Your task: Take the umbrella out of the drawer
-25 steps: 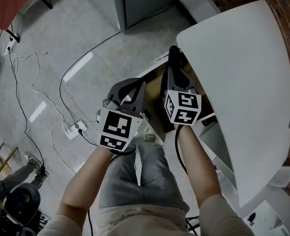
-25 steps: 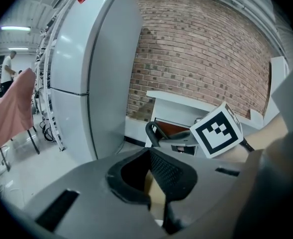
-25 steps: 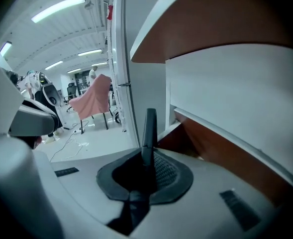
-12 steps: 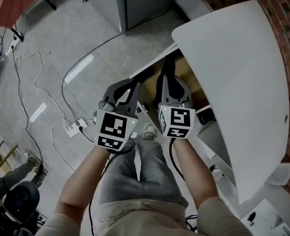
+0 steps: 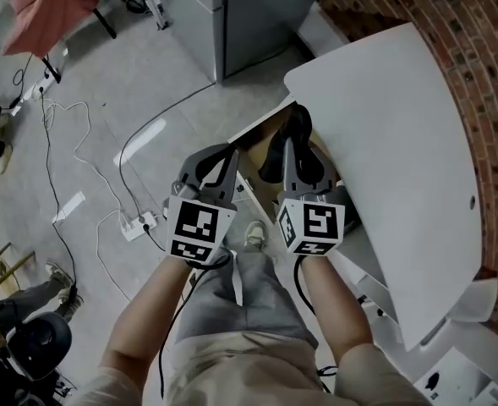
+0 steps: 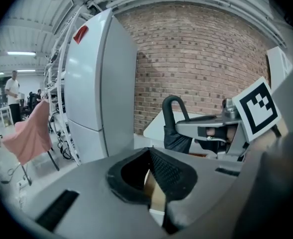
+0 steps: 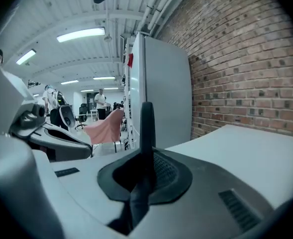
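In the head view my right gripper [image 5: 292, 149] is shut on a black umbrella [image 5: 276, 161], whose curved handle [image 5: 298, 123] stands above the open drawer [image 5: 250, 131] under the white table [image 5: 401, 142]. In the right gripper view the umbrella's handle [image 7: 147, 123] rises upright from between the closed pads of that gripper [image 7: 145, 158]. The left gripper view shows the same umbrella [image 6: 168, 114] hanging from the right gripper [image 6: 211, 128]. My left gripper [image 5: 225, 161] hovers just left of the drawer, shut and empty [image 6: 148, 156].
A grey fridge [image 5: 249, 7] stands beyond the drawer, next to a brick wall [image 5: 451, 24]. Cables and a power strip [image 5: 134, 224] lie on the floor at the left. A pink cloth [image 5: 54, 15] hangs at the far left. My own legs [image 5: 240, 303] are below the grippers.
Both grippers have risen. The right one has lifted the umbrella up from inside the drawer, so its handle now stands above the drawer's edge.
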Motion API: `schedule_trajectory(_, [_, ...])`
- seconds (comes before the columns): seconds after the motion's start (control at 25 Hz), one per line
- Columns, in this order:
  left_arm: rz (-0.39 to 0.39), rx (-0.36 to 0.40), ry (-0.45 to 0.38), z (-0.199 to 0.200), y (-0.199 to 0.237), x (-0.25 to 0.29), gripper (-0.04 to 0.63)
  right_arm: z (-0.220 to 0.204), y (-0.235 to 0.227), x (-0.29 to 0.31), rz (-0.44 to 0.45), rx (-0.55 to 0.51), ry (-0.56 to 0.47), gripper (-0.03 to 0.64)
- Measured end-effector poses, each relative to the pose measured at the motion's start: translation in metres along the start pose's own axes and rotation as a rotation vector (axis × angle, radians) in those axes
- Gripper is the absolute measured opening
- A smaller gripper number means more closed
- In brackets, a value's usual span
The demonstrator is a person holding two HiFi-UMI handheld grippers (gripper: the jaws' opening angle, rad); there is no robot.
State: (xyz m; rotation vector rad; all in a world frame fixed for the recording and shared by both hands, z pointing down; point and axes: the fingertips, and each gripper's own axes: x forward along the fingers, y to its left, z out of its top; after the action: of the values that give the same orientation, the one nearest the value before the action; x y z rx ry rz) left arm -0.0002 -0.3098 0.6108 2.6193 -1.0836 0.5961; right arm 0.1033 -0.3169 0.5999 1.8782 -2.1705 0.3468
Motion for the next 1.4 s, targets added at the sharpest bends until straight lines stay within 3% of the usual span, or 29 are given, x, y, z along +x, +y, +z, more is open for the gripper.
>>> schedule_trajectory(0.16, [0.036,-0.006,-0.056,0.047,0.001,-0.034,0.008,0.062,0.003,-0.035,0.009,0.027,-0.040,0.026])
schedule_trajectory(0.52, [0.067,0.045,-0.191,0.167,-0.006,-0.115,0.008,0.210,0.023,-0.121,0.038,-0.035,-0.191,0.026])
schedule_trajectory(0.8, [0.031,0.114,-0.272,0.234,-0.041,-0.166,0.008,0.293,0.029,-0.183,0.070,-0.066,-0.298,0.025])
schedule_trajectory(1.08, [0.030,0.182,-0.343,0.283,-0.060,-0.222,0.008,0.342,0.039,-0.243,0.099,-0.134,-0.385,0.025])
schedule_trajectory(1.4, [0.012,0.206,-0.418,0.305,-0.065,-0.270,0.008,0.354,0.056,-0.288,0.123,-0.145,-0.397,0.025])
